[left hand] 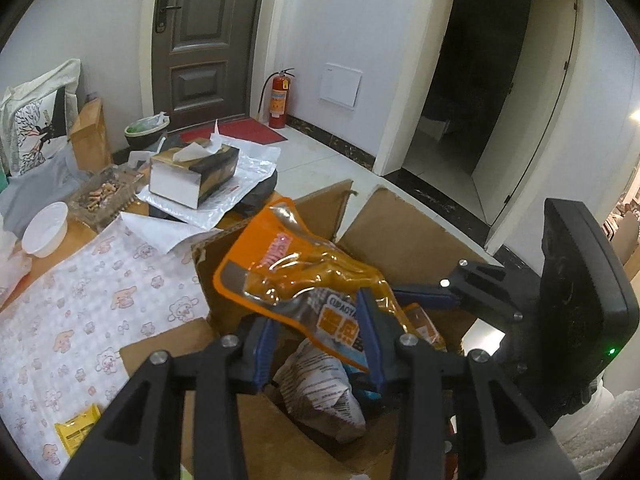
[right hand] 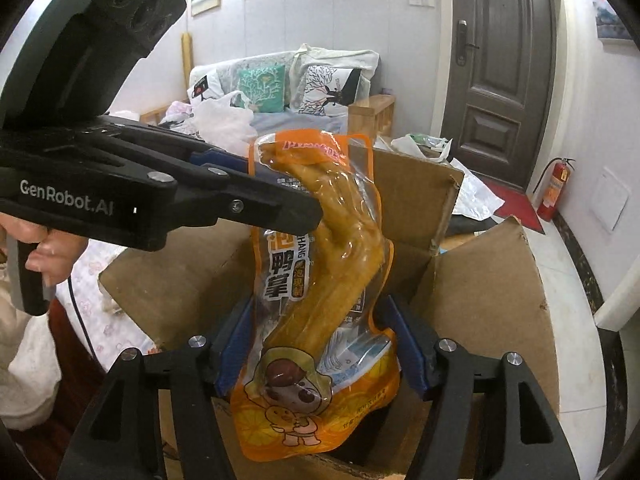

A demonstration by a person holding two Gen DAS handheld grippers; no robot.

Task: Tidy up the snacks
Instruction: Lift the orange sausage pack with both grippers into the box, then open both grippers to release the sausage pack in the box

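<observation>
1. An orange, partly clear plastic snack pouch (right hand: 316, 300) with a yellowish piece of food sealed inside hangs over the open brown cardboard box (right hand: 492, 288), not yet set down in it.
2. The left claw (left hand: 320, 340) is pressed together on the pouch, pinching it at one side above the box.
3. The right claw (right hand: 320, 354) stands spread on either side of the pouch's lower end; its blue pads look clear of the film, so the left one seems to carry the weight.
4. Already inside the box lie a crumpled white printed packet (left hand: 320, 392) and other wrappers; a small yellow packet (left hand: 78, 428) remains outside the box on the patterned table (left hand: 80, 320), so sorting looks partly done.
5. Writing: the pouch shows Chinese characters, including "鸭掌", a cartoon figure, and Latin letters too warped to read surely. The left tool's side reads "GenRobot.AI".
</observation>
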